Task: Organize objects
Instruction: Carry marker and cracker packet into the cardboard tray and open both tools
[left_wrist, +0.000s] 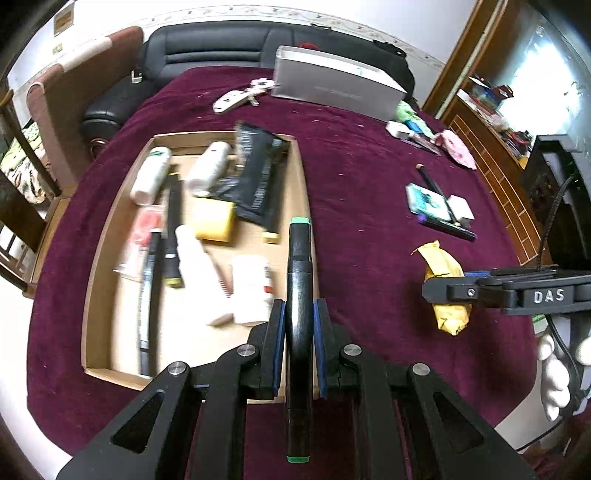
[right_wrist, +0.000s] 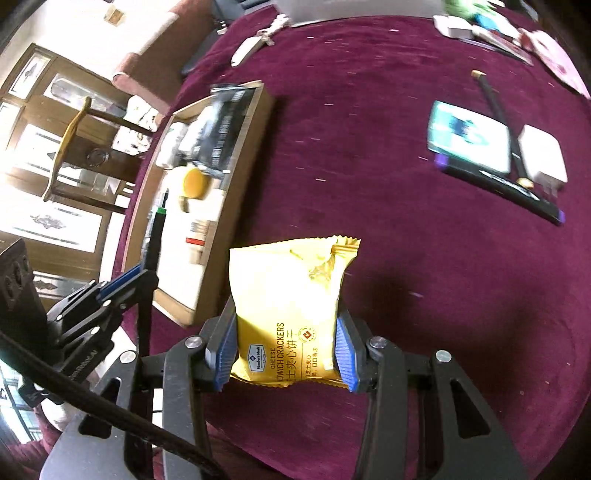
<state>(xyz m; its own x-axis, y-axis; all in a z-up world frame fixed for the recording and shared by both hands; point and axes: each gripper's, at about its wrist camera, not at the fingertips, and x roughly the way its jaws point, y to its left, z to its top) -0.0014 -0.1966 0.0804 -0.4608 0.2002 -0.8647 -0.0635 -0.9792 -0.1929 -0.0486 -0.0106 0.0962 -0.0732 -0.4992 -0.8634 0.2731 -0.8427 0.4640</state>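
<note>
The black marker (left_wrist: 300, 295) with green ends is clamped between the blue pads of the left gripper (left_wrist: 299, 314), lying along the gripper's line with its far green cap over the right wall of the cardboard tray (left_wrist: 303, 173); in the right wrist view the same marker (right_wrist: 155, 236) and left gripper (right_wrist: 142, 275) show at the left, above the near end of the tray (right_wrist: 255, 122); the yellow cracker packet (right_wrist: 291, 310) is squeezed at its near end between the pads of the right gripper (right_wrist: 286, 354), its crimped far edge up and clear of the cloth; from the left wrist view the packet (left_wrist: 445, 291) hangs under the right gripper (left_wrist: 439, 291) at the right, above the dark red cloth (left_wrist: 362, 206) that covers the counter; a white-gloved hand (left_wrist: 557, 373) holds that gripper at the picture's right edge.

Inside the tray lie two white bottles (left_wrist: 151, 173), a black pouch (left_wrist: 260, 177), a yellow block (left_wrist: 214, 219), a white jar (left_wrist: 253, 288) and some dark pens, all blurred; to the right of the tray, well apart from it, a teal card (right_wrist: 469, 134), a white charger block (right_wrist: 543, 155) and a black pencil (right_wrist: 496, 110) lie together on the cloth; at the far side stands a grey box (left_wrist: 336, 86), with a white knife-like thing (left_wrist: 236, 98) just left of it; beyond the counter is a black sofa (left_wrist: 218, 46).
</note>
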